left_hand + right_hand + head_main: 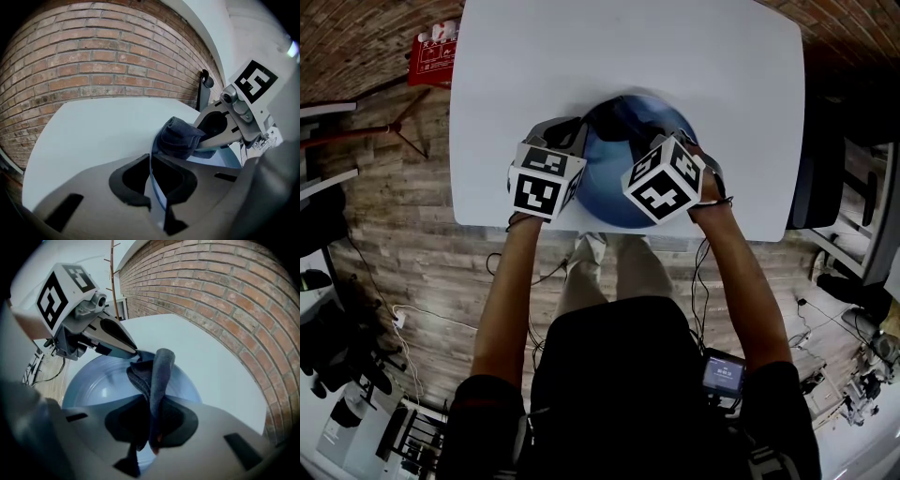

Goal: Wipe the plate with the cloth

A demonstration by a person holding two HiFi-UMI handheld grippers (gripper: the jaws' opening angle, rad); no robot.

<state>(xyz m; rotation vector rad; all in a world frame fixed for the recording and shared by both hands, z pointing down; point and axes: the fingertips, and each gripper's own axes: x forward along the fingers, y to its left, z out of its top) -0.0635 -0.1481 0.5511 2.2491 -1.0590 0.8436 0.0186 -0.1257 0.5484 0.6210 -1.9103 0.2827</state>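
**Far left of the plate.** A red placard (436,52) is seen beyond the table's far left corner, above a wood-plank floor (422,253).

**Left of the plate.** The left gripper (152,177), which carries a cube with black-and-white square markers, is closed narrowly on the left rim of the round, glossy blue plate (91,387). The thin rim is seen edge-on between the two dark pads. The plate is located on the white rectangular table (628,47), at the table's near edge and directly in front of the person. Whether the plate lies flat or is tipped cannot be determined.

**Over the plate.** The folded dark blue cloth (158,376) is pinched between the jaws of the right gripper (153,425). Its free, rounded fold projects past the pads above the plate's inner surface, close to the tips of the left gripper. Contact between cloth and plate cannot be confirmed.

**Right of the plate.** The right gripper's marker cube is shown above the plate's right rim and is carried by the person's right hand (710,192).

**Beyond the plate.** A red brick wall (211,287) is shown past the table's far side, and the tabletop around the plate is plain white.
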